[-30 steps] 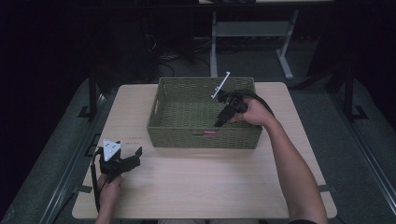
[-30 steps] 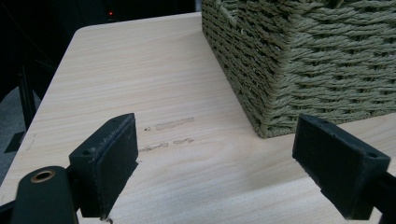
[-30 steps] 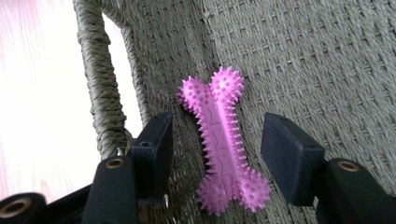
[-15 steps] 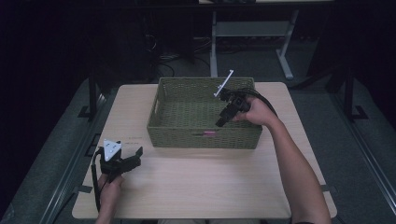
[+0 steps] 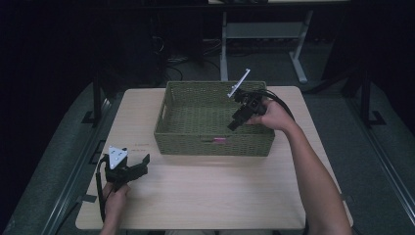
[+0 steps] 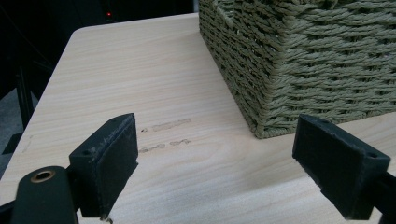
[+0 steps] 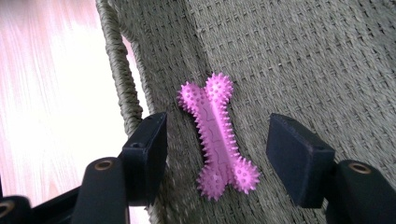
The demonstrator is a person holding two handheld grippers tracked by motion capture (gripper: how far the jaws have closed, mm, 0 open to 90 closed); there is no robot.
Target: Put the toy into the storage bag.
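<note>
Two grippers are seen over a pale wooden table (image 5: pixel 205 196). Compared with half a second before, the right gripper (image 5: pixel 235 123) has been lifted slightly and drawn back toward the basket's right side, while the left gripper (image 5: pixel 139 166) has been kept where it was, near the table's front left corner, with its jaws spread and nothing between them. The right gripper is held above the inside of a green woven basket (image 5: pixel 166 129), its jaws parted and empty. In the right gripper view, a pink spiked bone-shaped toy (image 7: pixel 217 137) is seen lying on the basket's woven floor, close beside the basket's near wall, framed between the open jaws but not touched by them. Small soft spikes are carried along its shaft and on the knobs at both ends. In the left gripper view, a corner of the basket is seen just ahead.
</note>
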